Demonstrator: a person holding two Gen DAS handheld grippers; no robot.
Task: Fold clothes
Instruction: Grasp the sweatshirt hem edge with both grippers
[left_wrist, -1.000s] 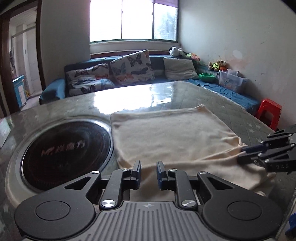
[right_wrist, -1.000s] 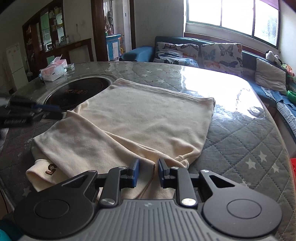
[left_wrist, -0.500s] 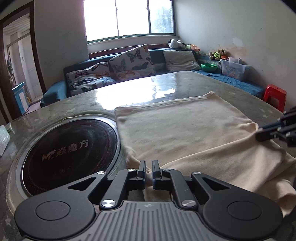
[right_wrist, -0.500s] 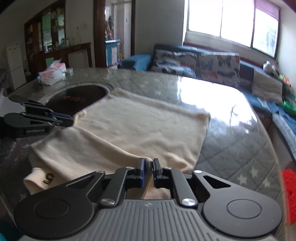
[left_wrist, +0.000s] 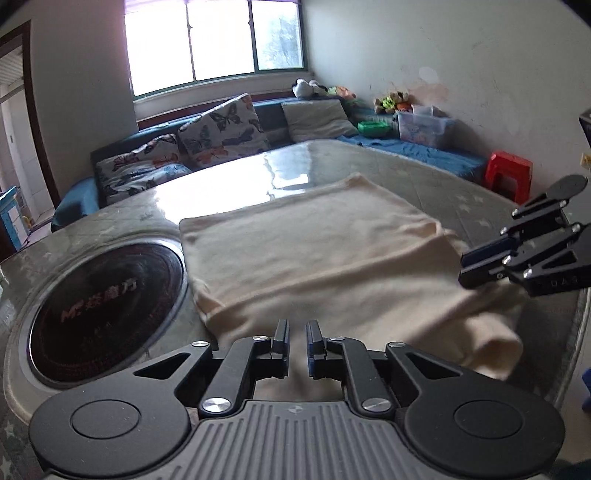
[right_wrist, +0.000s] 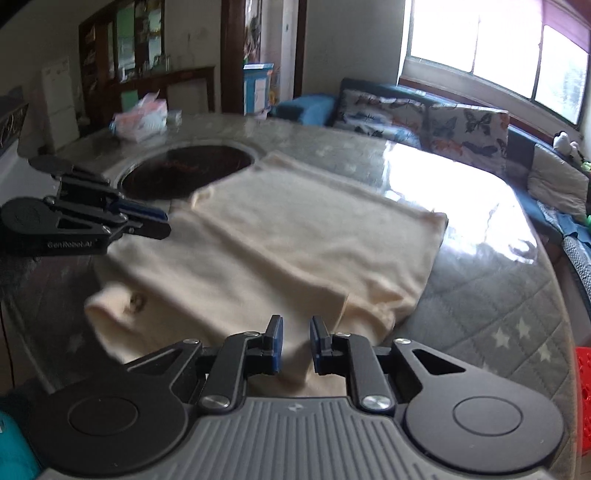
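Note:
A cream garment lies on the round quilted table, its near part folded over the rest; it also shows in the right wrist view. A sleeve cuff with a small mark lies at the near left there. My left gripper is open a little above the garment's near edge, holding nothing. My right gripper is open above the near fold, holding nothing. Each gripper shows from the side in the other's view, the right one and the left one.
A round black hotplate is set into the table left of the garment. A tissue pack sits at the table's far edge. A sofa with butterfly cushions, a red stool and a clear storage box stand beyond the table.
Both grippers were shut on the garment's near edge half a second ago. Now both are open and raised, and the cloth lies folded on the table.

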